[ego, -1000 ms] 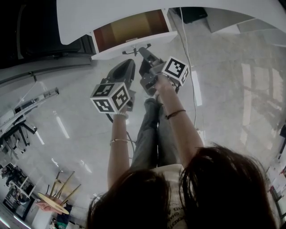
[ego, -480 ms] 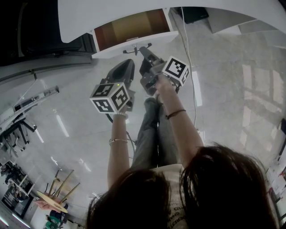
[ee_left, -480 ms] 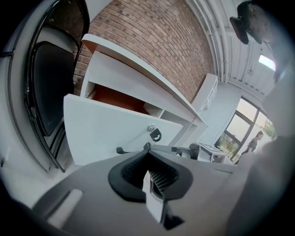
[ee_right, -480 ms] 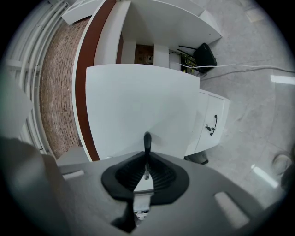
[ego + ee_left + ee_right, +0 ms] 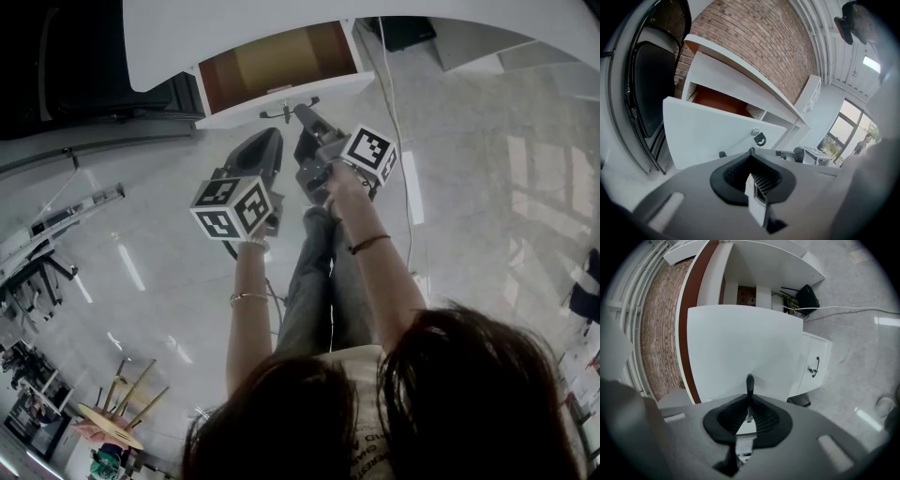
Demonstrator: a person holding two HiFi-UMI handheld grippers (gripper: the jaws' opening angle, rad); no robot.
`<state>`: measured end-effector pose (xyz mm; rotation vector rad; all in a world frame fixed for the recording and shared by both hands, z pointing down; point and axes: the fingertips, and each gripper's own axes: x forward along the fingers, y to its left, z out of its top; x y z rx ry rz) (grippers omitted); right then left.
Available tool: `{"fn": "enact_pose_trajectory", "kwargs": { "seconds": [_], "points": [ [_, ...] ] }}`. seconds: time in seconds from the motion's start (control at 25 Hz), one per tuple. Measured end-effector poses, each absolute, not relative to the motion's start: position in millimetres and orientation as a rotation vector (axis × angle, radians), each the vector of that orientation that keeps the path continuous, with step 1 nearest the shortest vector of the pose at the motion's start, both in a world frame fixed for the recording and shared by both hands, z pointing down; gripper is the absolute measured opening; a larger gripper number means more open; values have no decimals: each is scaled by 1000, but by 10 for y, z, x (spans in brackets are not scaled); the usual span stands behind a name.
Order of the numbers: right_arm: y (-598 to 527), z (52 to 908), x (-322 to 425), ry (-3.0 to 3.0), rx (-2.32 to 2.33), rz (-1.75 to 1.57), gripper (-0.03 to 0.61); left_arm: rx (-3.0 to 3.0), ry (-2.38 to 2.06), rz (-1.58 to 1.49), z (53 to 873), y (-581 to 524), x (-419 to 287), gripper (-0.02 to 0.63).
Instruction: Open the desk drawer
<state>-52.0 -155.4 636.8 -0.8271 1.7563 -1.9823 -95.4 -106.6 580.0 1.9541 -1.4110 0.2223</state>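
The white desk drawer (image 5: 281,97) is pulled out under the desktop, and its brown inside (image 5: 272,54) shows. My right gripper (image 5: 302,114) is shut on the dark drawer handle (image 5: 287,110). In the right gripper view the handle (image 5: 749,382) stands upright between the closed jaws against the white drawer front (image 5: 740,341). My left gripper (image 5: 268,139) hangs just below and left of the drawer, shut on nothing. Its view shows the drawer front (image 5: 705,136) with a small lock and key (image 5: 758,136) ahead of the jaws (image 5: 751,151).
A black chair (image 5: 66,56) stands left of the drawer, also in the left gripper view (image 5: 649,89). A white cabinet with a door handle (image 5: 814,366) and a black box with cables (image 5: 807,297) sit under the desk. The person's legs (image 5: 314,272) are below the grippers.
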Motion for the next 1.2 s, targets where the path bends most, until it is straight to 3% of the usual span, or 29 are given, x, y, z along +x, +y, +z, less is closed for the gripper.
{"fn": "enact_pose_trajectory", "kwargs": {
  "seconds": [0.64, 1.2],
  "points": [
    [-1469, 6374, -464, 1934, -899, -1962, 57, 1957, -1400, 211, 5738, -1114, -1119, -2],
    [-1299, 4624, -264, 2793, -912, -1281, 38, 2085, -1383, 149, 4625, -948, -841, -2]
  ]
}}
